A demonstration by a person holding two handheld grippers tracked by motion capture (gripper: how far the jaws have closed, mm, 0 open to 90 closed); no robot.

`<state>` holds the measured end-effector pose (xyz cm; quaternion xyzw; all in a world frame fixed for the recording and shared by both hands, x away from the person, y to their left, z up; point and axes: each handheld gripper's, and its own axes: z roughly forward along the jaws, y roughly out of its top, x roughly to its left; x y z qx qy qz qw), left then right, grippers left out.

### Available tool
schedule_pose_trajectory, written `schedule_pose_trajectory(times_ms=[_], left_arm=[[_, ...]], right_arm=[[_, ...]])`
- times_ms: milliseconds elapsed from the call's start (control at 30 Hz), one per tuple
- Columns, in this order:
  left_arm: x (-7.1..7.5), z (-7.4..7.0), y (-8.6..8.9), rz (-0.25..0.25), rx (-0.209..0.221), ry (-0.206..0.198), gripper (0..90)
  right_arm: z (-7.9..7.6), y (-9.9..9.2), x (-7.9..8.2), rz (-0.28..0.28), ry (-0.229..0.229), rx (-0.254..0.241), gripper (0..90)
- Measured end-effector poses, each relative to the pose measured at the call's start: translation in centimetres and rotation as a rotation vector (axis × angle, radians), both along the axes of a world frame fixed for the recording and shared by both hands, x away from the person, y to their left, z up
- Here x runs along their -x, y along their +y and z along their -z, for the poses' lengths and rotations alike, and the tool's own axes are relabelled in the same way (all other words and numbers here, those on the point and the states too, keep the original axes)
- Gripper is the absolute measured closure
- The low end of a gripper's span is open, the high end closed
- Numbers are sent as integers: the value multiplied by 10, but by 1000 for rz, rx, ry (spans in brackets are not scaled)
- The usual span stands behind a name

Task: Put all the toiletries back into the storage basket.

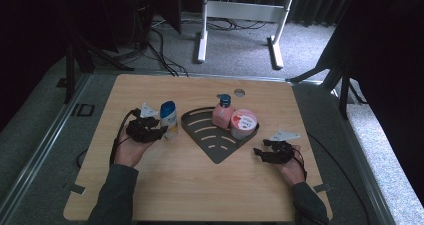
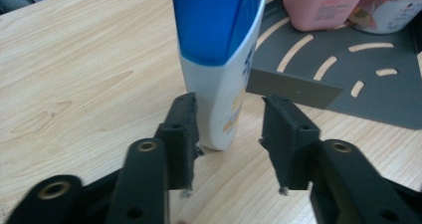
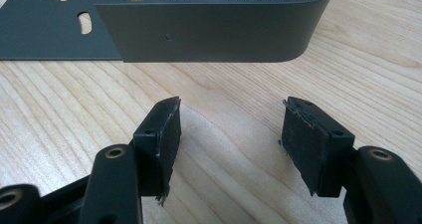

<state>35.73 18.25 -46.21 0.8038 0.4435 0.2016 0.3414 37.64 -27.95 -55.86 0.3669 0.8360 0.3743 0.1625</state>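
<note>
While the left tongs (image 2: 229,134) stand spread around the upright bottle (image 2: 219,59), left of centre on the bench (image 1: 175,185), beside the tray (image 1: 220,147), back them straight off. Right tongs (image 3: 231,134) spread, empty.

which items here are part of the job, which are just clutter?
In the job:
- blue-capped bottle, standing on the table between the open left claw's jaws
- grey rack
- pink bottle and tub, both in the rack

Lying about:
- white desk frame
- floor cables
</note>
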Motion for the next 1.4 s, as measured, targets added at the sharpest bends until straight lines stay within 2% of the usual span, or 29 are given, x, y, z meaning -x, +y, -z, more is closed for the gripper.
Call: schedule_pose_trajectory(times_ms=[300,467,833,1400], left_arm=[[-10,-9,-1,3,-14,0,528],[-14,-11,-4,3,-32,-22,506],[-28,-18,-10,25,-43,-5,471],[-45,-24,-19,61,-73,36,508]], right_arm=[[0,0,0,0,-1,-1,404],[0,0,0,-1,0,0,403],[0,0,0,-1,-1,0,403],[0,0,0,-3,0,-1,402]])
